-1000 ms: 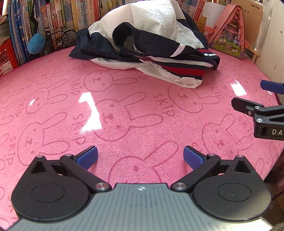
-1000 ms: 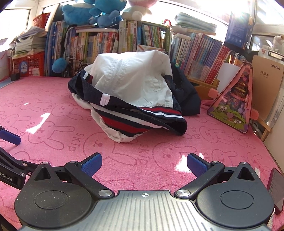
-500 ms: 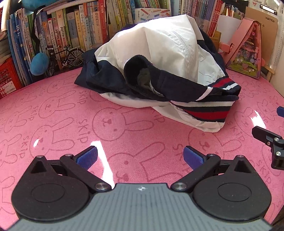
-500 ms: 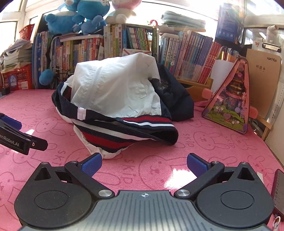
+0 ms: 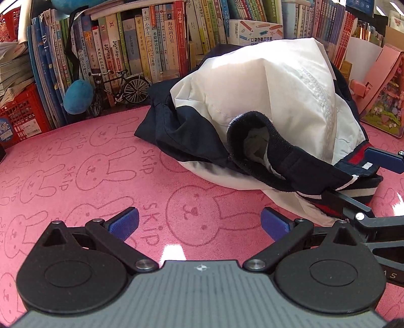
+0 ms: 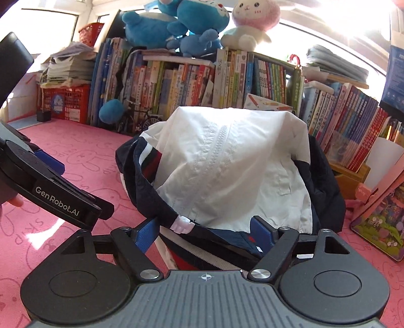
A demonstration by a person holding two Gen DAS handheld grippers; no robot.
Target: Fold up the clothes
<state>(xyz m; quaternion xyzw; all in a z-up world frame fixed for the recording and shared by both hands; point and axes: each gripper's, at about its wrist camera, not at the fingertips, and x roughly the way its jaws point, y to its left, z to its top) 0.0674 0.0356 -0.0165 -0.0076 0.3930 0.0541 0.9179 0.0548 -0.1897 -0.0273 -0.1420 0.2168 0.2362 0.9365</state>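
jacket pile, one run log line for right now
phase: reach | crumpled white and navy jacket: unfolded on pink bunny mat | right gripper: open, straddling striped hem | left gripper: open, short

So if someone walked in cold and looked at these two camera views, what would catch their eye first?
First, the crumpled white and navy jacket heaped in the middle of the pink bunny-print tabletop, its red-striped hem toward the cameras. Next, the right gripper, open with that hem between its blue fingers, while the left gripper hangs open over bare pink surface. Behind it all runs a packed row of books, topped by blue and pink plush toys.
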